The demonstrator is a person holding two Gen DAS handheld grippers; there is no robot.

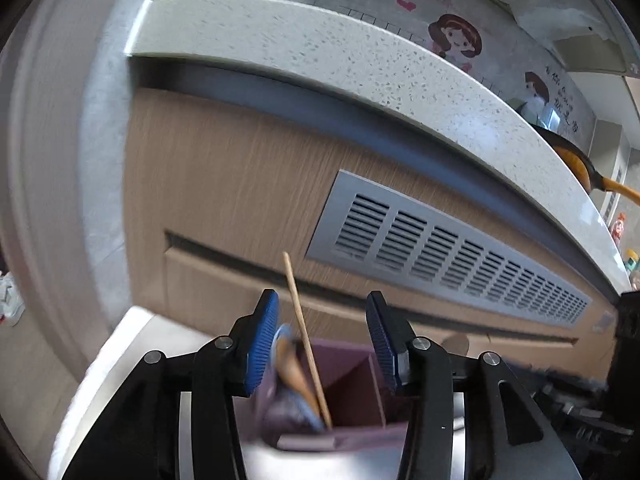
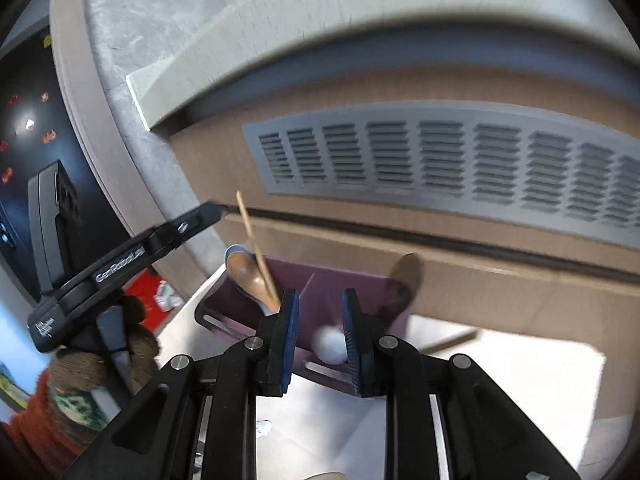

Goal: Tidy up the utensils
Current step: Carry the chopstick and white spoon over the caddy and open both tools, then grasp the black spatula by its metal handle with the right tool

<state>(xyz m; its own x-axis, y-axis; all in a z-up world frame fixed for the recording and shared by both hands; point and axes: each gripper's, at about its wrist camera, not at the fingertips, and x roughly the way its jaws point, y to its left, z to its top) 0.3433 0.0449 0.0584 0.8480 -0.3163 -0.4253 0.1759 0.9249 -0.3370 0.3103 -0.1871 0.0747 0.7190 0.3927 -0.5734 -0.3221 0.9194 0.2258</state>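
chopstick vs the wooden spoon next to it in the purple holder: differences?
The chopstick is a thin, straight, pale stick; the wooden spoon is darker brown, with a broad oval bowl on top. The chopstick's tip stands well above the spoon's bowl. Shared: both look wooden, sit in the same end compartment of the purple holder, and lean the same way.

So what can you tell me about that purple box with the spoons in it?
The purple box is an open-topped utensil holder, seemingly plastic, with an inner divider splitting it into compartments and slots in its front wall. It stands upright on a pale surface below a wooden cabinet front. One end compartment holds a wooden spoon and a thin wooden stick, both leaning.
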